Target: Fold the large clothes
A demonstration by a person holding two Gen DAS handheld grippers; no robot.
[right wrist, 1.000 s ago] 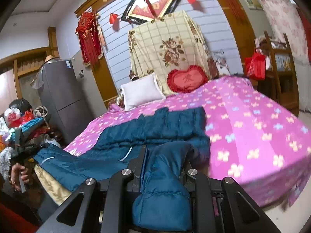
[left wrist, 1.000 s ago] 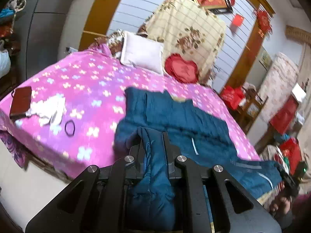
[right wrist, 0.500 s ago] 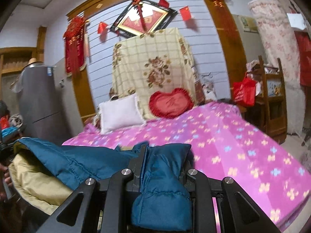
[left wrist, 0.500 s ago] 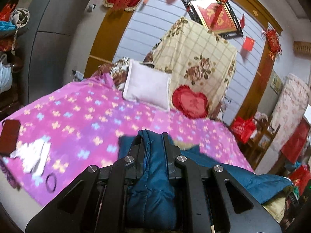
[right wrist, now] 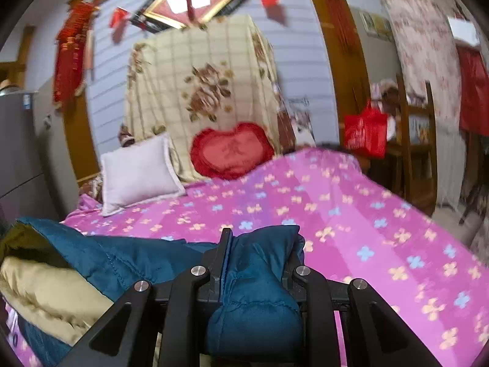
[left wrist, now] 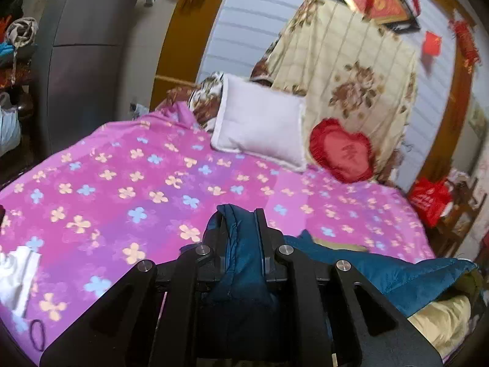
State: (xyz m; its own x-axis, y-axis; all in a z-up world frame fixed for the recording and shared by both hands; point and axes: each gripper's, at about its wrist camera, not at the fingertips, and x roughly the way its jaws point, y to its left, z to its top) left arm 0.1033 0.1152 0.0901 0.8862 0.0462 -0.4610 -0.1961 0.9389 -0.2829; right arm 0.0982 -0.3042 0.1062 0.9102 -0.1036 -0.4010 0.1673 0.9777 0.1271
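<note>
Left wrist view: the left tongs (left wrist: 240, 229) are clamped narrow on a fold of the blue padded jacket (left wrist: 397, 275), which bunches up between the two fingers and fills the gap down to the frame. The rest of the jacket trails off to the right, lifted over the near right part of the bed (left wrist: 122, 183), with its pale yellow lining (left wrist: 440, 321) showing underneath. The bed's pink flowered cover lies bare ahead. A white pillow (left wrist: 262, 134) and a red heart cushion (left wrist: 342, 153) lean at the head edge, in front of a cream floral cloth (left wrist: 345, 70). A white cloth (left wrist: 18, 272) and a dark hair tie (left wrist: 38, 335) lie near the left corner closest to the camera.

Right wrist view: the right tongs (right wrist: 259, 244) grip another thick blue fold of the jacket (right wrist: 256, 290), fingers pressed narrow against it. The jacket hangs away to the left, raised above the near edge of the bed (right wrist: 366, 214), yellow lining (right wrist: 45, 293) facing out. The pillow (right wrist: 137, 171) and heart cushion (right wrist: 232, 150) sit at the head edge. A red bag (right wrist: 365, 131) hangs beyond the bed's far right corner.
</note>
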